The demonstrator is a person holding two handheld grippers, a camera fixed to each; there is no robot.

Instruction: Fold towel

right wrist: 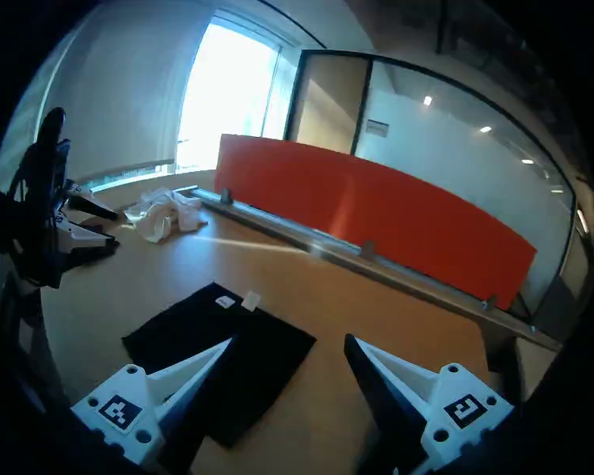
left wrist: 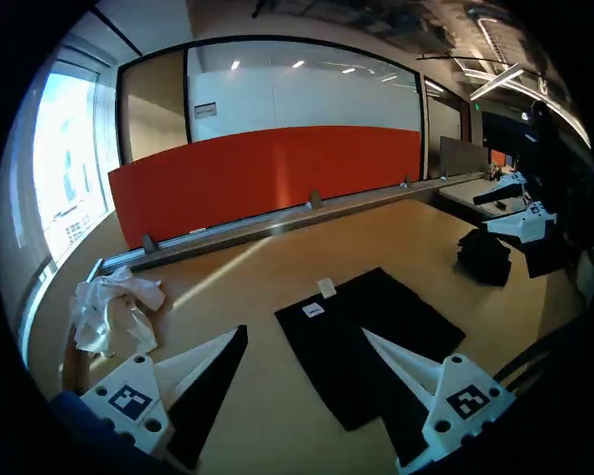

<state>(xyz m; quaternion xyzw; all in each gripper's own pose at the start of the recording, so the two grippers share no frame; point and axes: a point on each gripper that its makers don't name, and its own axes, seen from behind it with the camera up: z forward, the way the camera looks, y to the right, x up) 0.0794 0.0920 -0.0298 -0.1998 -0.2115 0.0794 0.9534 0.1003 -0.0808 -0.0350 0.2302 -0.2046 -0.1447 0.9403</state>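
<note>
Okay: one wooden tabletop [left wrist: 392, 237], its far edge bounded by one metal rail [left wrist: 297, 218] carrying one orange divider panel [left wrist: 281, 174]. Bare wood lies on every side of the towel, widest between it and the rail. One black towel [left wrist: 360, 332] lies flat mid-tabletop with all its edges clear of other items. Two grippers: the left gripper [left wrist: 303, 330] has its jaws spread wide over the towel's near part, holding nothing, and the right gripper [right wrist: 289, 339] is spread the same, empty, over the towel's near corner. Contact with the fabric can't be told. One crumpled white cloth [left wrist: 111, 309] sits by the rail, well apart from the towel. One black bundle [left wrist: 485, 257] sits toward the opposite side, also well apart. Two small white tags [left wrist: 314, 309] sit at the towel's far edge, one on the fabric and one just off it on the wood.
</note>
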